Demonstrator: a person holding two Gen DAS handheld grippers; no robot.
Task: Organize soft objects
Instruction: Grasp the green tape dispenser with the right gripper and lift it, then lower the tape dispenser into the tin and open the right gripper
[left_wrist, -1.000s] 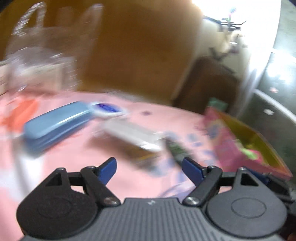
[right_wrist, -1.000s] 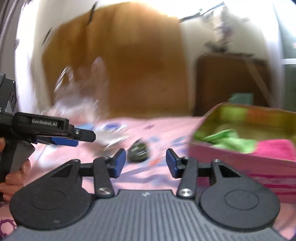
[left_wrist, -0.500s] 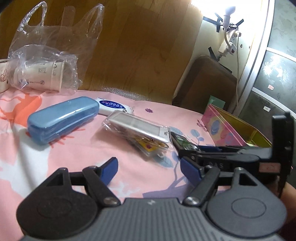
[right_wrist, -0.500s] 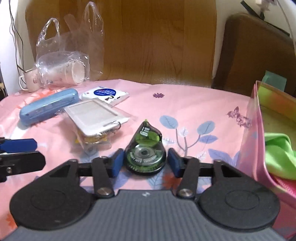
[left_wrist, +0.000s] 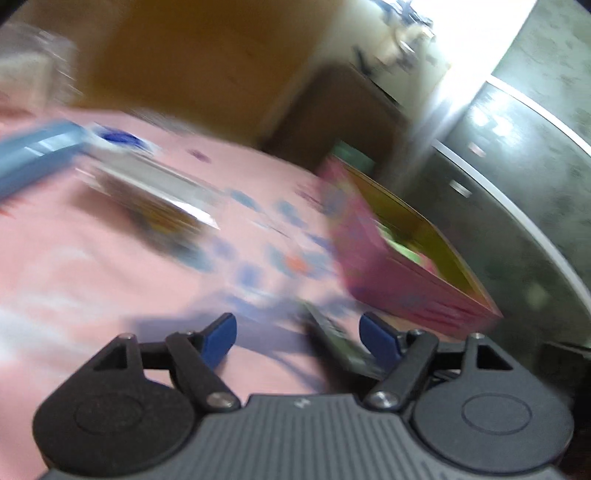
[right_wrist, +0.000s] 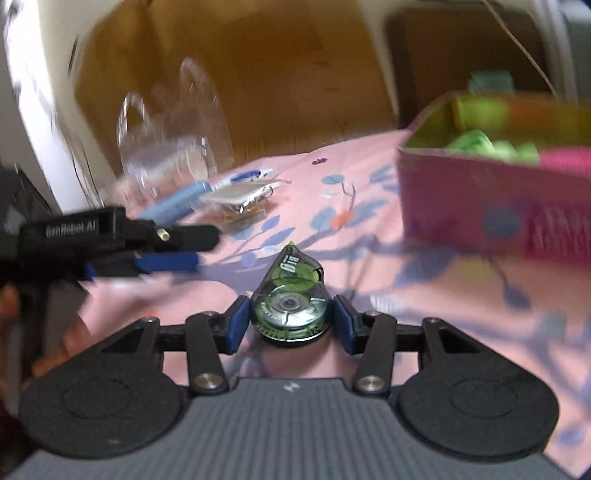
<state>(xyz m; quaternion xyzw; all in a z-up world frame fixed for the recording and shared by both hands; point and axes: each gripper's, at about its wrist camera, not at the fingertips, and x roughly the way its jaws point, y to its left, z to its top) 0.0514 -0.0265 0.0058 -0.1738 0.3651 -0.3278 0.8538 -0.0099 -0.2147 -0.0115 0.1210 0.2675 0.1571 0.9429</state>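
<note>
Both views motion-smeared, the clear plastic bag (right_wrist: 166, 147) hardly legible: right gripper (right_wrist: 290, 323) pinching a teardrop-shaped green translucent tape dispenser (right_wrist: 290, 306) above the pink floral tablecloth (right_wrist: 424, 295); left gripper (left_wrist: 299, 332) spread, holding nothing; soft green cloth (right_wrist: 476, 142) lying inside the pink cardboard box (right_wrist: 480, 206), partly cut off.

Pretty sure this is someone's home. Pink floral tablecloth (right_wrist: 369, 192) on the worktop, wooden headboard-looking panel (right_wrist: 280, 74) behind. Random household clutter too: plastic bag (right_wrist: 170, 129), glasses case (right_wrist: 177, 201).
</note>
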